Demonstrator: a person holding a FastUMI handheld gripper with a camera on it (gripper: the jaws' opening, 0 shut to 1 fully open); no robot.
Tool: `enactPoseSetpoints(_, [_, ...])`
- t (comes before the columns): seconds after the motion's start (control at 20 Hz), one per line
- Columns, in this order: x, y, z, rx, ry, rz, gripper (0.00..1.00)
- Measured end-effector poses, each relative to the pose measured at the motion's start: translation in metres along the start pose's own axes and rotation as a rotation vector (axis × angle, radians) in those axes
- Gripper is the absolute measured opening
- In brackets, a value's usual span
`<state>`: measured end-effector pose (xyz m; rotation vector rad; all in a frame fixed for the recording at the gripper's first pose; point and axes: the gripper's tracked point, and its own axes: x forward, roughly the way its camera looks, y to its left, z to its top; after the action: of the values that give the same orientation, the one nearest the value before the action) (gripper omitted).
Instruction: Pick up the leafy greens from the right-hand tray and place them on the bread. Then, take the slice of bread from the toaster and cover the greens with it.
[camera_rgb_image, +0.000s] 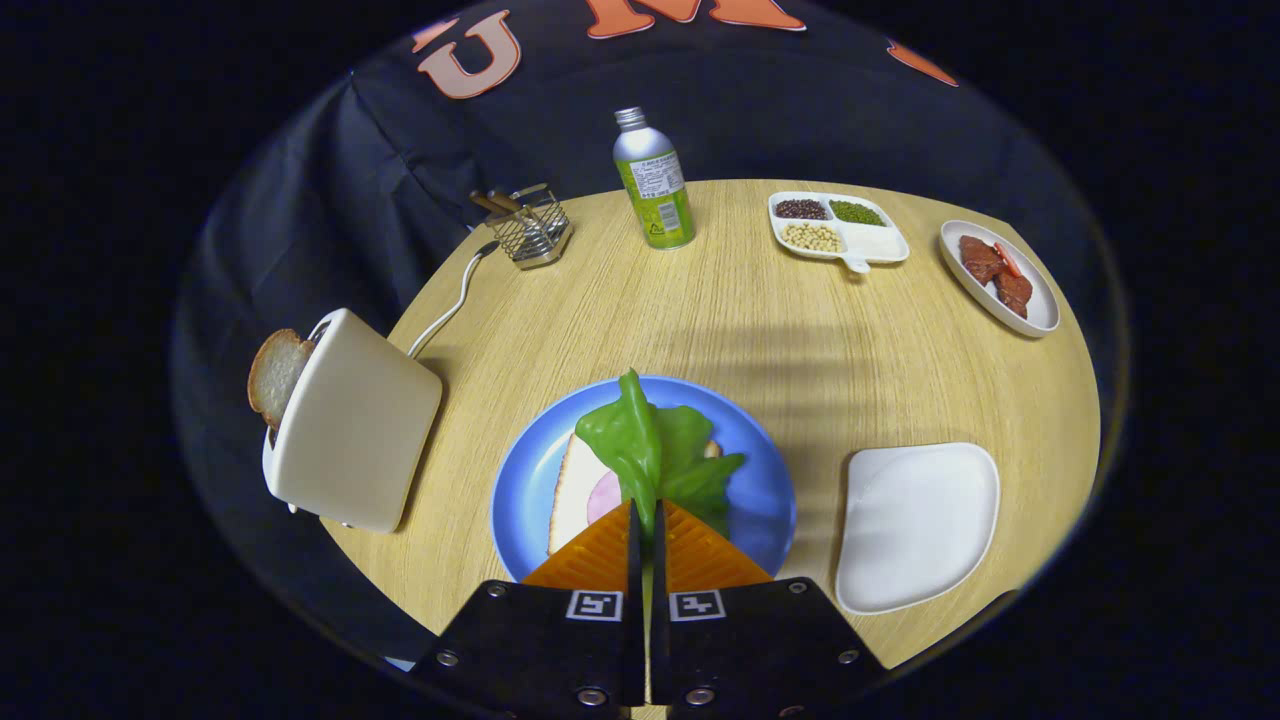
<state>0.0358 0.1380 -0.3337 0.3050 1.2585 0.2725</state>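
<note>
My gripper (645, 510) is shut on the leafy greens (655, 445), whose stem runs down between the two fingers. The greens hang over a slice of bread (572, 490) with a pink ham round on it, lying on a blue plate (520, 480) just ahead of the fingers. I cannot tell whether the leaves rest on the bread. To the left of the plate stands a cream toaster (350, 425) with a second slice of bread (273, 375) sticking out of its slot. The white tray (918, 525) right of the plate holds nothing.
At the far side of the round wooden table stand a green bottle (655, 185), a wire holder (535, 225) with the toaster's cord beside it, a divided dish of beans (835, 228) and a plate of meat (1000, 275).
</note>
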Motion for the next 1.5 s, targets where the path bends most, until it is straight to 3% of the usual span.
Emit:
enactPoseSetpoints(0.35, [0.015,0.018,-0.006,0.012,0.037,0.006,0.08])
enactPoseSetpoints(0.45, [0.015,0.019,-0.005,-0.010,0.027,-0.006,0.12])
enactPoseSetpoints(0.6, [0.018,0.024,-0.007,-0.046,0.016,-0.026,0.30])
enactPoseSetpoints(0.85, [0.022,0.014,0.004,-0.060,-0.015,-0.081,0.35])
enactPoseSetpoints(1.05, [0.004,0.021,0.020,-0.054,-0.054,-0.071,0.35])
enactPoseSetpoints(1.5, [-0.071,0.092,0.062,-0.102,-0.158,0.031,0.57])
